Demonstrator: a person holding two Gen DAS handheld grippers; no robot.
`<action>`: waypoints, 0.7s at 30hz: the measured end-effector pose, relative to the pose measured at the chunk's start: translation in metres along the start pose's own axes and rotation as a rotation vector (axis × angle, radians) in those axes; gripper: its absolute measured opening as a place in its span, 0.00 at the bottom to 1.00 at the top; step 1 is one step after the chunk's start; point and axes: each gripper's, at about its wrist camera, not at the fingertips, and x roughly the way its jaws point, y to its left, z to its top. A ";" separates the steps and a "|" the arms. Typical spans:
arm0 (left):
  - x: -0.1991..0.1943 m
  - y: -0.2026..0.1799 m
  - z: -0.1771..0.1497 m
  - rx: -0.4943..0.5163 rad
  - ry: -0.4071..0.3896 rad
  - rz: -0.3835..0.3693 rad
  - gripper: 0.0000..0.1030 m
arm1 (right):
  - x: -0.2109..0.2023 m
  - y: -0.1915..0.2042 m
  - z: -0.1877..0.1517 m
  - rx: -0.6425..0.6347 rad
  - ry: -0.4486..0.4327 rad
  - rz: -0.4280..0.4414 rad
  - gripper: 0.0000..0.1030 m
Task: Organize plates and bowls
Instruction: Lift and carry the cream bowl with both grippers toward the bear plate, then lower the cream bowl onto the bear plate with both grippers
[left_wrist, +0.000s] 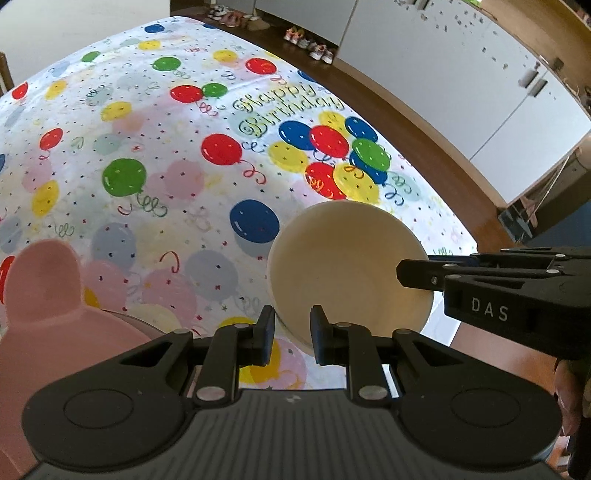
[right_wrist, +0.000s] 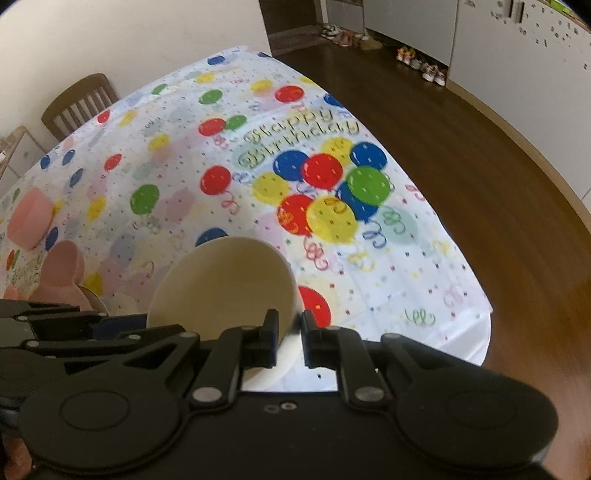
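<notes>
Bowl (right_wrist: 221, 284) lifted off tabletop (left_wrist: 147, 206), tilted, rim pinched in my right hand-held gripper (right_wrist: 287, 341). Left hand-held gripper (left_wrist: 292, 338) spread, straddling near rim, contact unclear. Step: carrying. Next, probably: set beside pink plate (left_wrist: 55, 314).

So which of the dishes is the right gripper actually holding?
The cream bowl, tipped on its side; the right gripper has its fingers either side of its rim. The pink eared plate and pink bowl lie untouched.

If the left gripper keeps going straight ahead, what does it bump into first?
Probably the cream bowl. The left gripper has its fingers open on either side of the bowl's near rim, so the rim looks first in line. The right gripper already grips the bowl's other side.
</notes>
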 end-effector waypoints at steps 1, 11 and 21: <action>0.000 -0.001 -0.001 0.007 0.000 0.001 0.19 | 0.000 -0.001 -0.001 0.001 0.001 0.000 0.11; 0.002 -0.004 -0.001 0.020 0.012 -0.001 0.19 | 0.004 -0.006 -0.006 0.035 0.008 0.010 0.14; -0.013 -0.002 -0.005 0.017 -0.016 0.001 0.19 | -0.006 0.001 -0.004 0.030 -0.021 -0.009 0.24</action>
